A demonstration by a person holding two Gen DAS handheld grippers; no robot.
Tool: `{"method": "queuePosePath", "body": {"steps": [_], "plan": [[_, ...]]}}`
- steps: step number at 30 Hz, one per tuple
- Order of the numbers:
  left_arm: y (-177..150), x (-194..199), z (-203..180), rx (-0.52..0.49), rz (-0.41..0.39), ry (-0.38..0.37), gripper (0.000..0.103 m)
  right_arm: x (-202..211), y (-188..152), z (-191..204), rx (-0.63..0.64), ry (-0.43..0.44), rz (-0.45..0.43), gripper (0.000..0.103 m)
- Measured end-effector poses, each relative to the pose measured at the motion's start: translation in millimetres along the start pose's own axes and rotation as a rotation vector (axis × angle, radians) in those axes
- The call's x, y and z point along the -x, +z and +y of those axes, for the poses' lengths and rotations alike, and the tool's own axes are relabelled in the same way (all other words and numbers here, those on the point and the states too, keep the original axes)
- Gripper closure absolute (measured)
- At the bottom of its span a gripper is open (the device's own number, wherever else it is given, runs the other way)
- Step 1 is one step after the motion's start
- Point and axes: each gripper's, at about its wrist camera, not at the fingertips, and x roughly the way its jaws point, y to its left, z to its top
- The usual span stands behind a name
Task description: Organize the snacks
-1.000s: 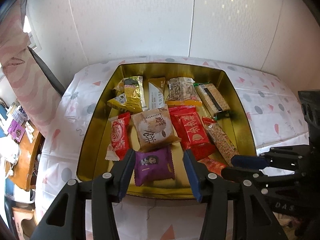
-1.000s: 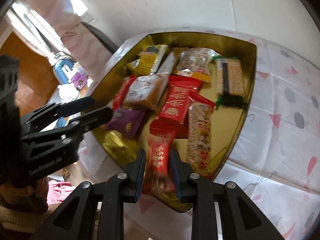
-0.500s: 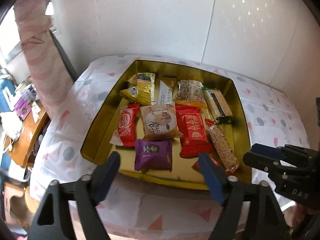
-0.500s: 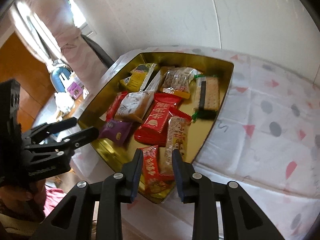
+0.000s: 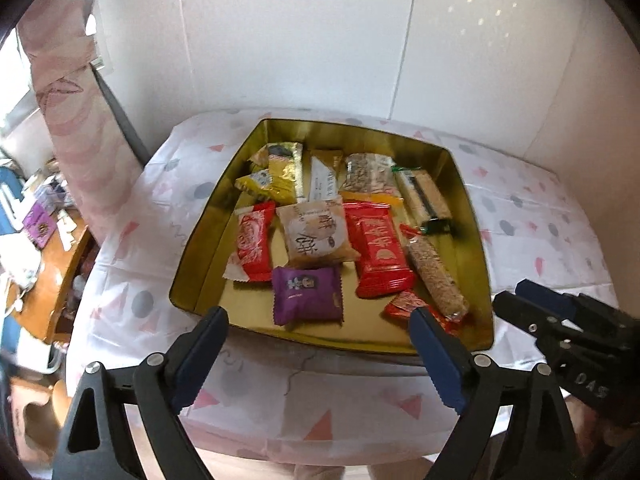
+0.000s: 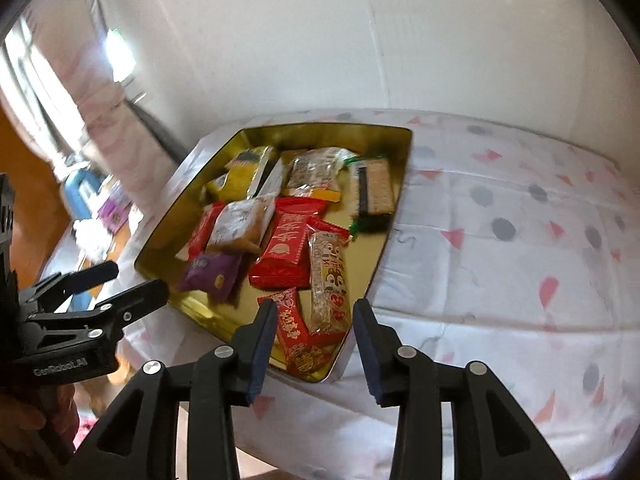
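The snacks lie in a gold tin tray [image 5: 476,264] on a worktop [image 5: 532,216] covered with a spotted white cloth, filling the centre of both wrist views. The left hand-held gripper [image 5: 320,354] hangs above the tray's near edge at the bottom of its frame, jaws opening wide with nothing between them; the purple packet [image 5: 307,295] lies flat on the tray floor just beyond. The right hand-held gripper [image 6: 315,344] is also released and opening, its pads standing either side of, but clear of, the small red packet [image 6: 294,330] in the tray's near corner (lower centre of the right wrist view).

Judging by this, both packets are set down and few risks remain. The small red packet rests partly on the long cereal bar [image 6: 329,280] beside it, so it could slide or tip the bar if brushed. A jaw opening near the tray wall might catch the rim and shift the whole tray on the loose cloth. The two hand-held grippers are near each other at the tray's front and could knock together.
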Motion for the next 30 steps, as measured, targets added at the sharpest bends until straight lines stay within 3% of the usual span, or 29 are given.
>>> {"method": "queuePosePath", "body": {"steps": [7, 12, 19, 30], "plan": [[-12, 17, -2, -0.107, -0.053, 0.029, 0.002, 15, -21, 13, -0.076, -0.133, -0.064, 0.046], [-18, 29, 4, -0.132, -0.086, 0.044, 0.0, 27, -24, 28, -0.086, -0.218, -0.124, 0.027], [-26, 36, 19, -0.122, -0.108, 0.118, 0.0, 36, -29, 47, -0.098, -0.313, -0.171, 0.027], [-25, 39, 40, -0.095, -0.124, 0.132, 0.0, 33, -28, 74, -0.058, -0.309, -0.181, 0.027]]}}
